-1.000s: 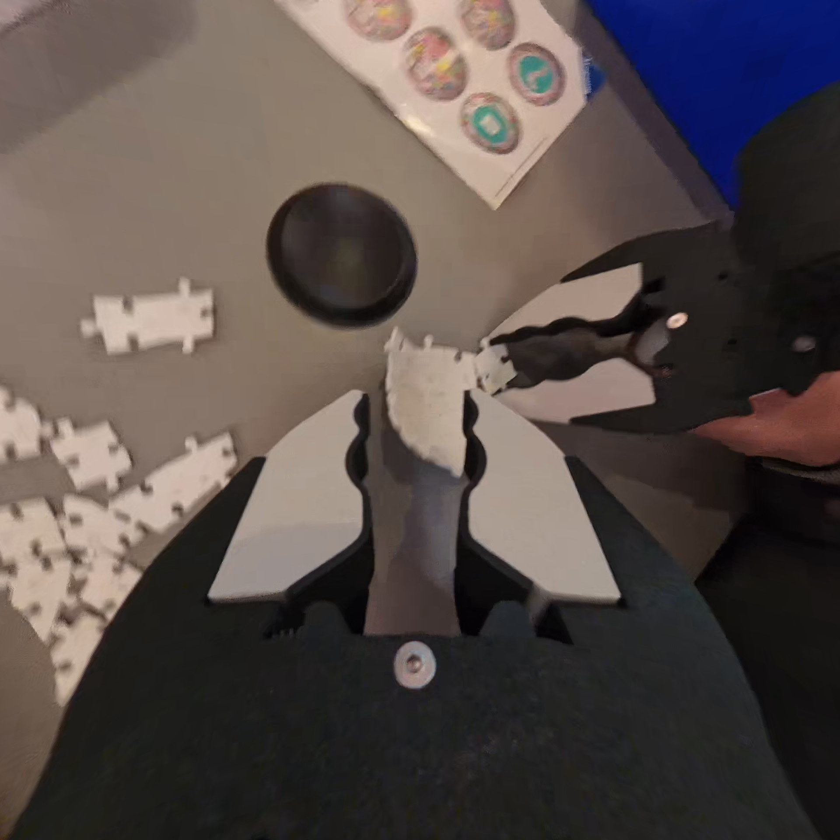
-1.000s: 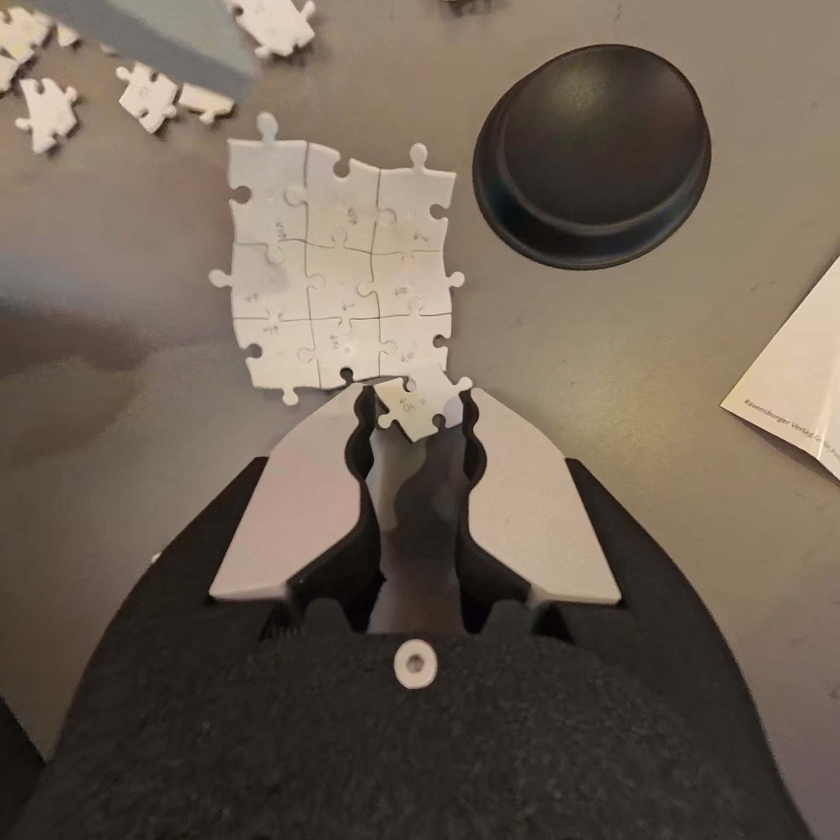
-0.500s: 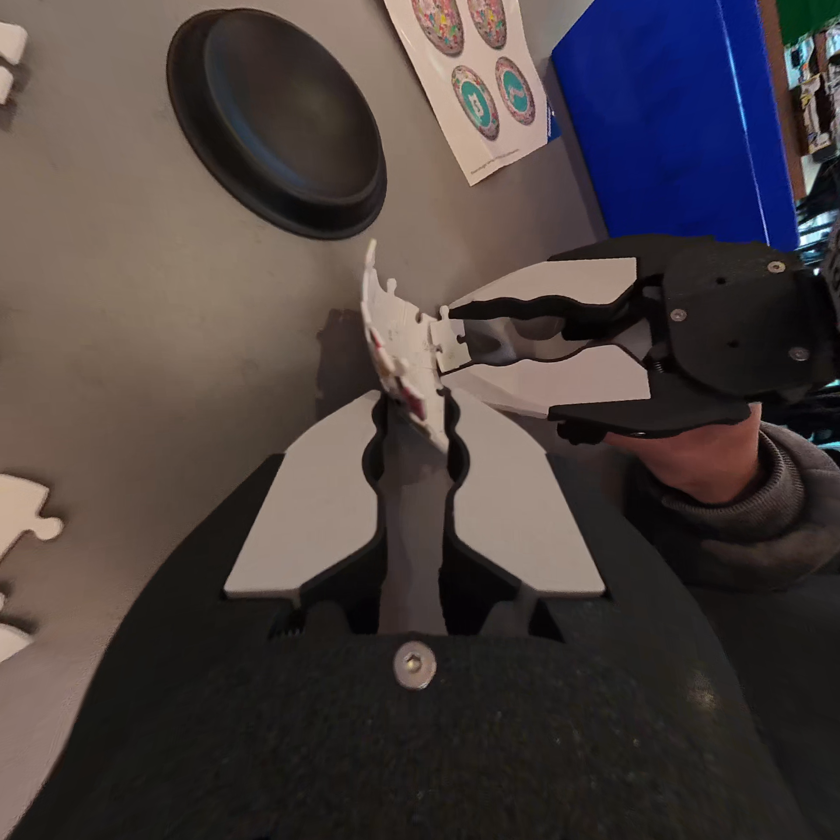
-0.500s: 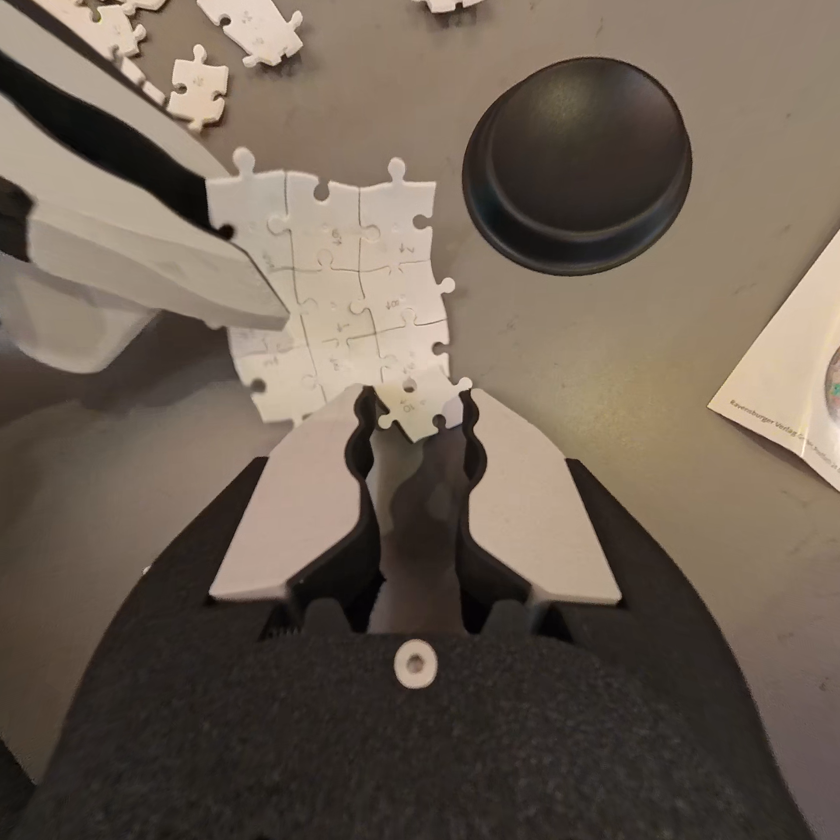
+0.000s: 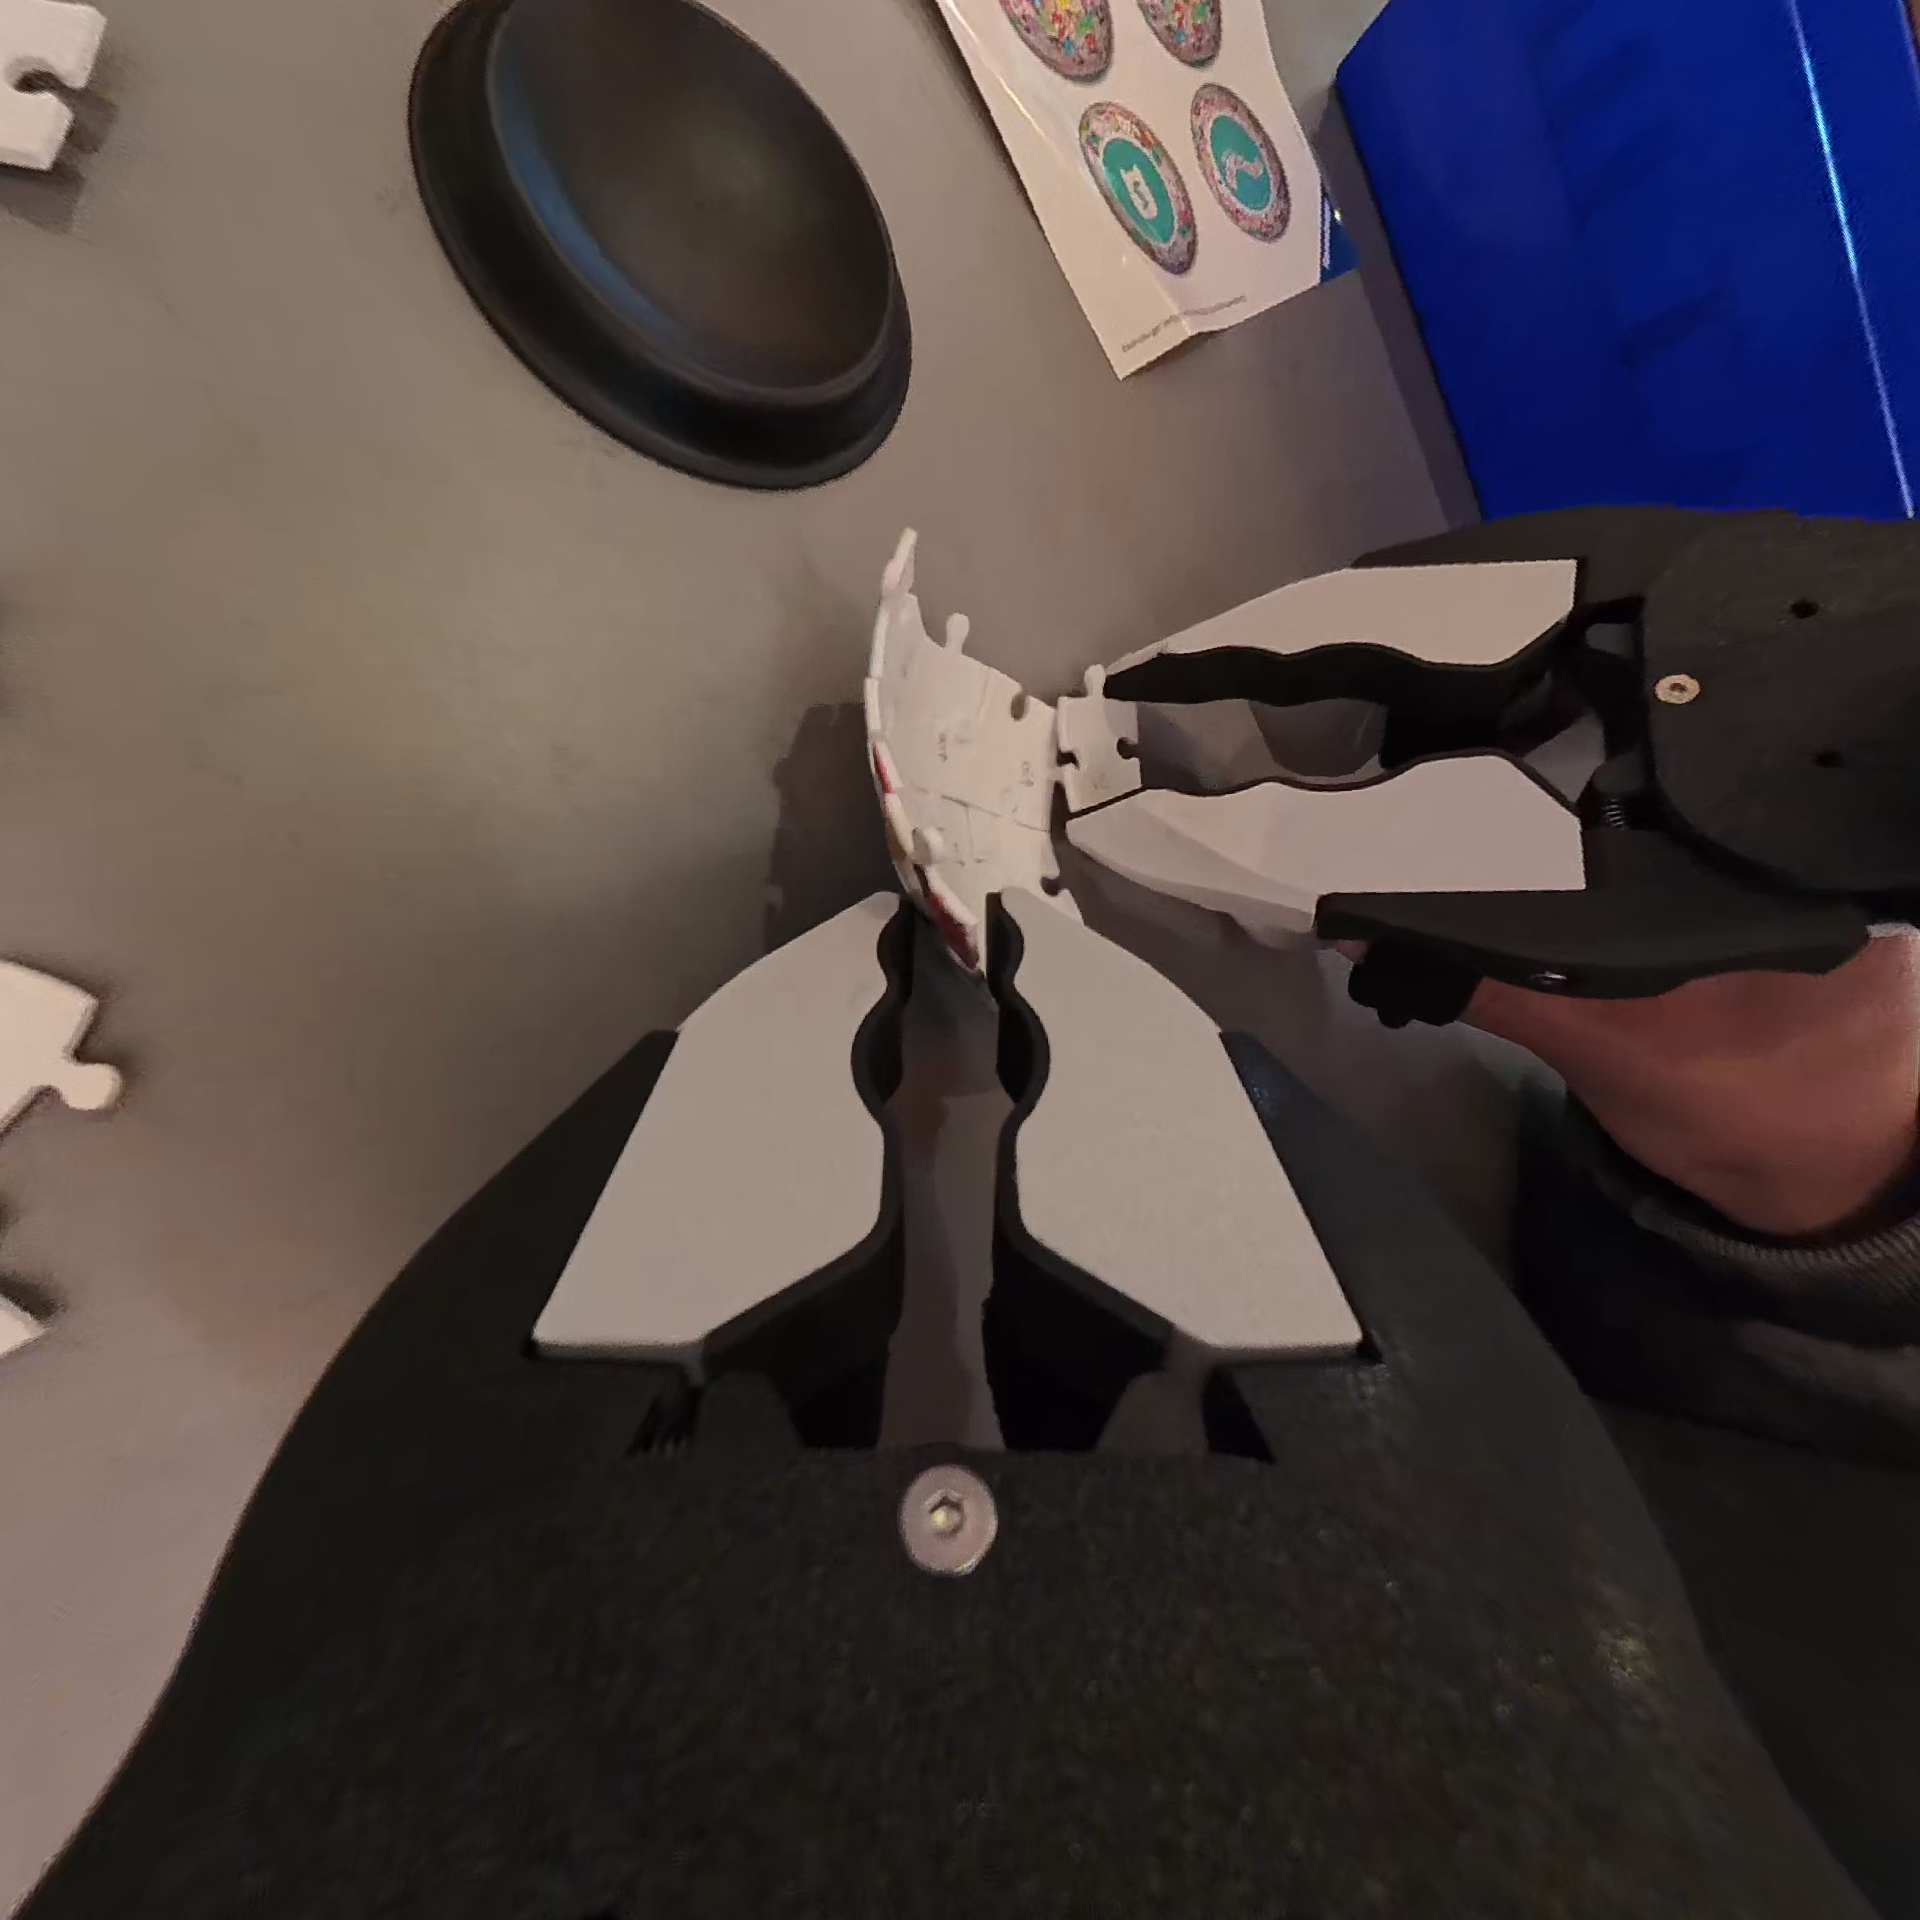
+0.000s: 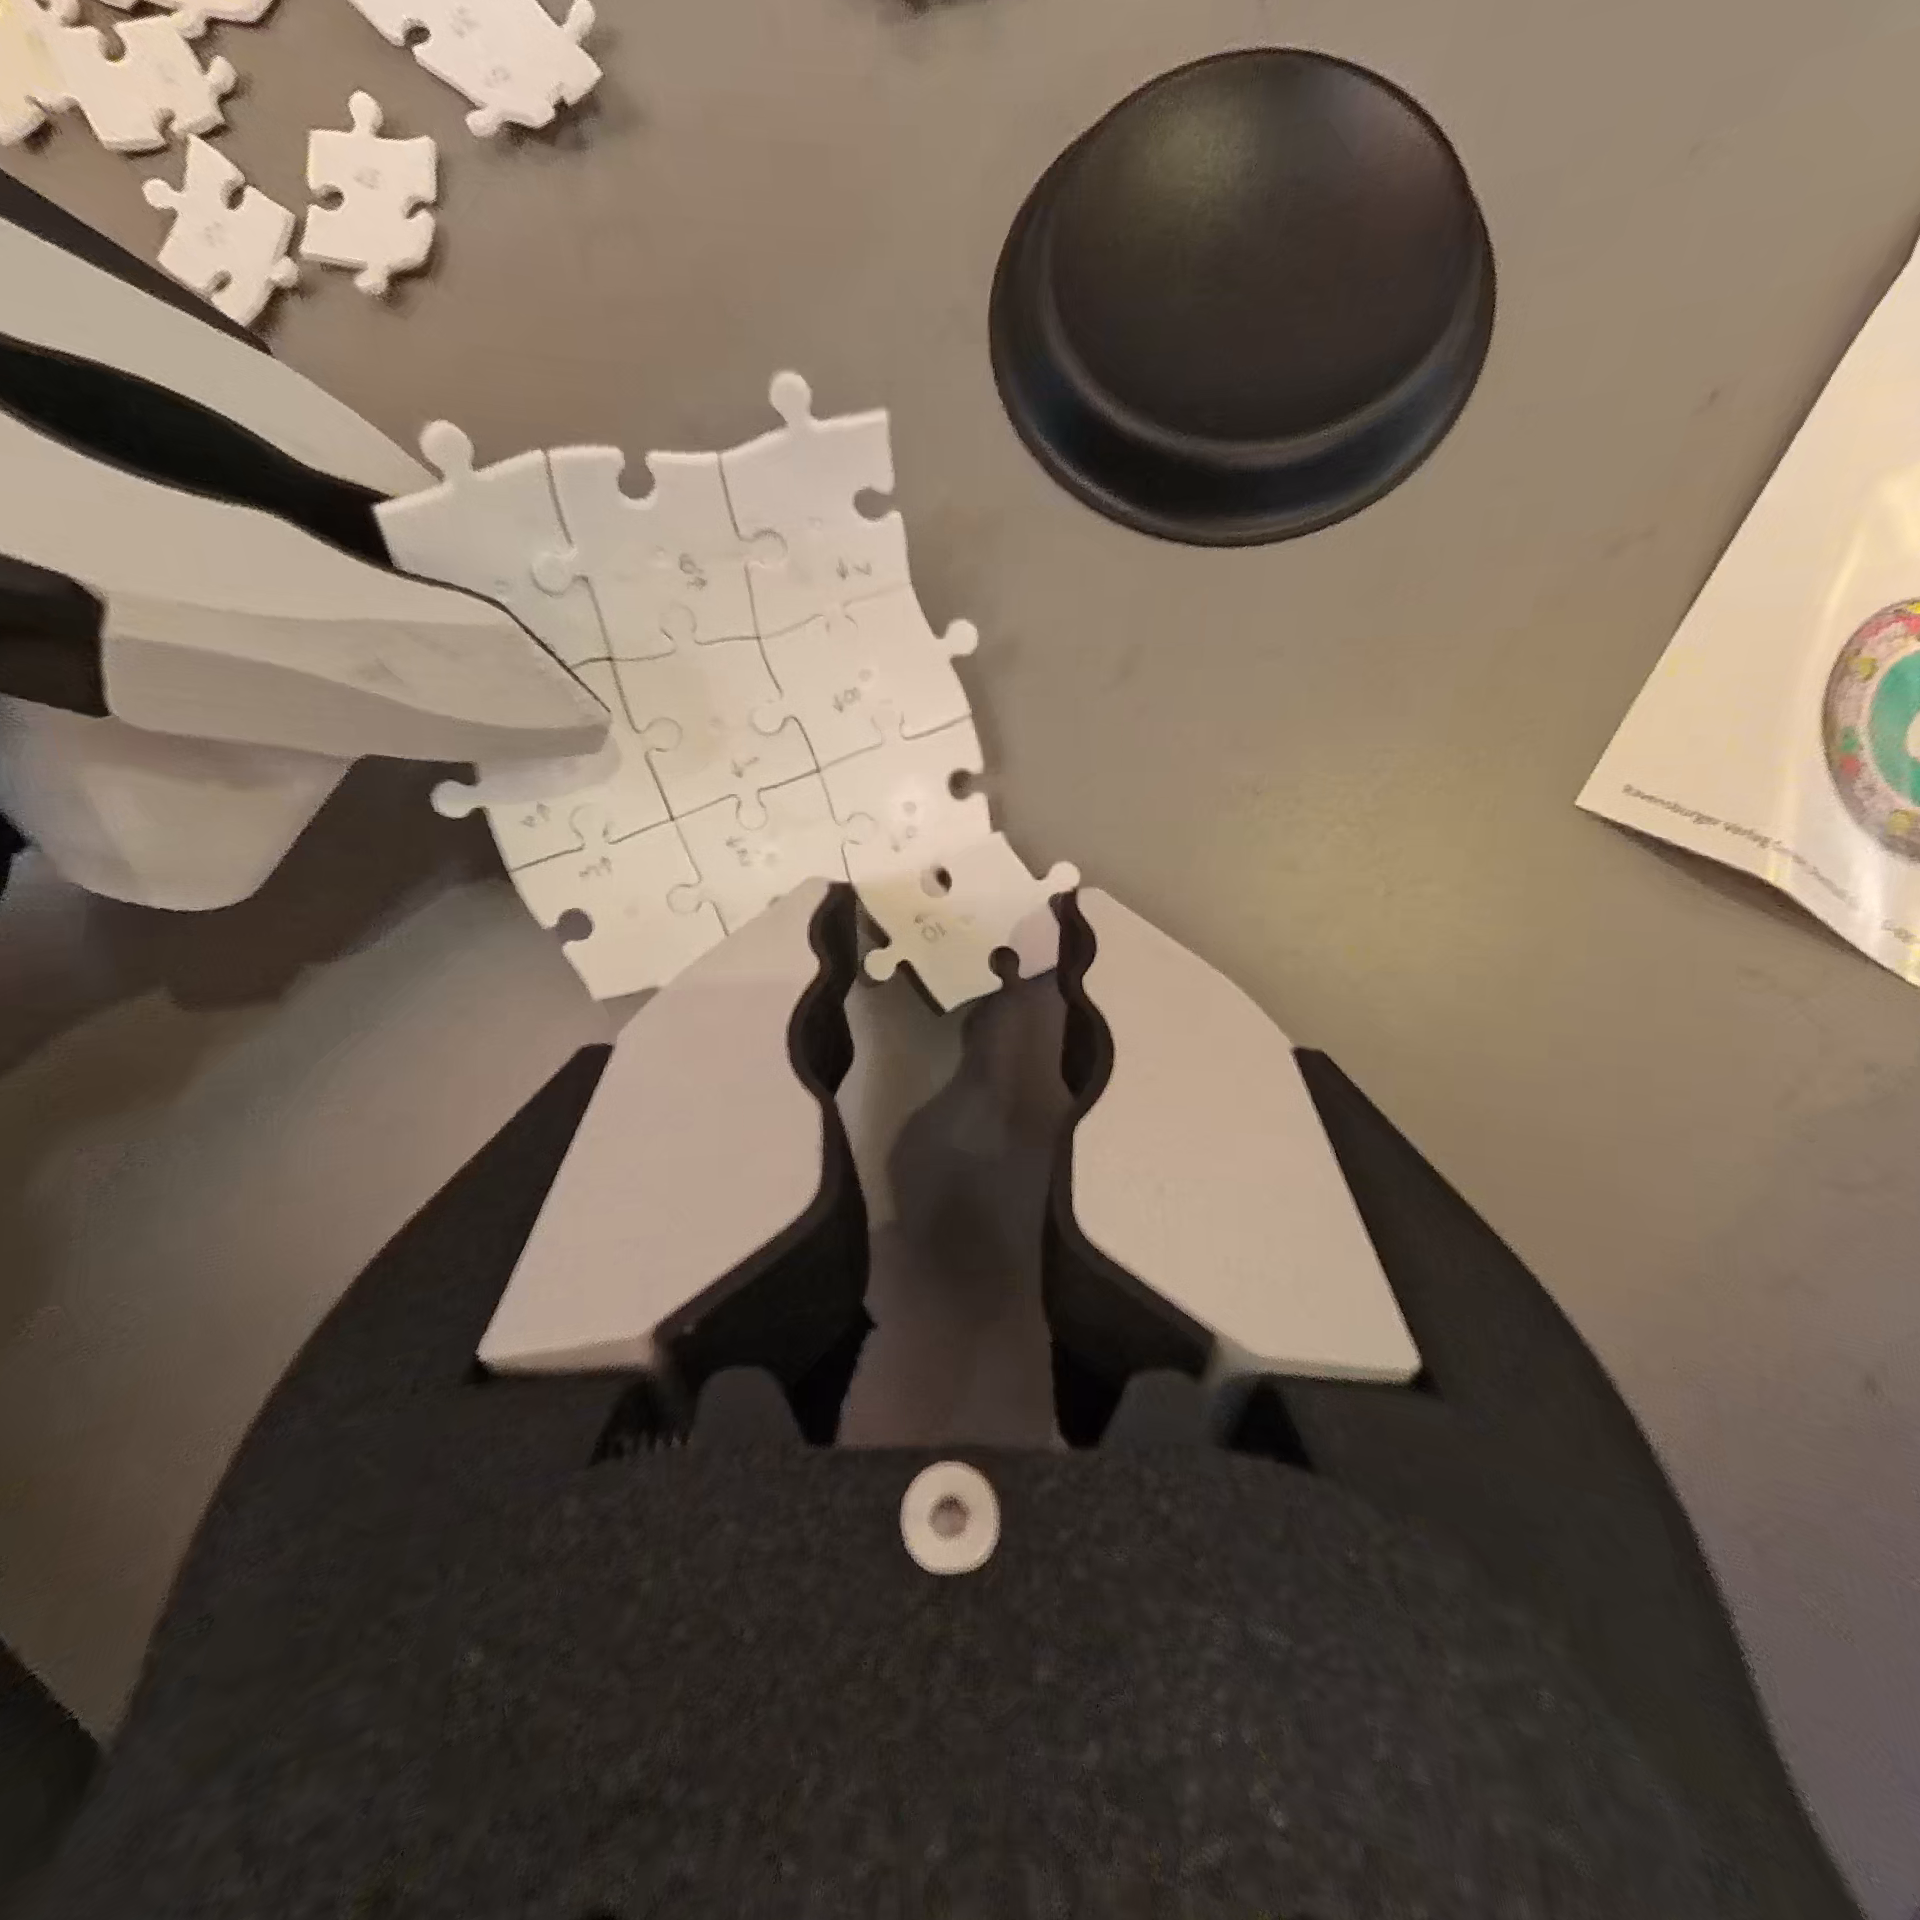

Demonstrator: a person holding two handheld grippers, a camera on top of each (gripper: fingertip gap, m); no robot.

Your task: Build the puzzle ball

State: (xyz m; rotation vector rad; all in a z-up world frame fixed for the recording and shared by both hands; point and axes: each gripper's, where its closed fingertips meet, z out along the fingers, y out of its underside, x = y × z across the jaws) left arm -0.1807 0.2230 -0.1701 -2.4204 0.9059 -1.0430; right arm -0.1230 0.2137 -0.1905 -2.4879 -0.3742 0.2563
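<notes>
1. Left tongs [image 5: 948, 914]: closed on the edge of the curved puzzle panel [image 6: 717, 675], held above the grey table [image 6: 1351, 831].
2. Right tongs [image 6: 961, 914]: closed on a single piece [image 6: 956, 920], touching the panel's corner.
3. Black stand [image 6: 1242, 291]: on the table, just beyond.

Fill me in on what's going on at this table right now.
A person is building a puzzle ball with two handheld grippers. The left gripper is clamped on one edge of a curved panel of joined white pieces, holding it up off the grey table. The right gripper grips a single piece and has it against the panel's edge; whether it has locked in is unclear. Loose pieces, a black round stand and a printed sheet lie around.
</notes>
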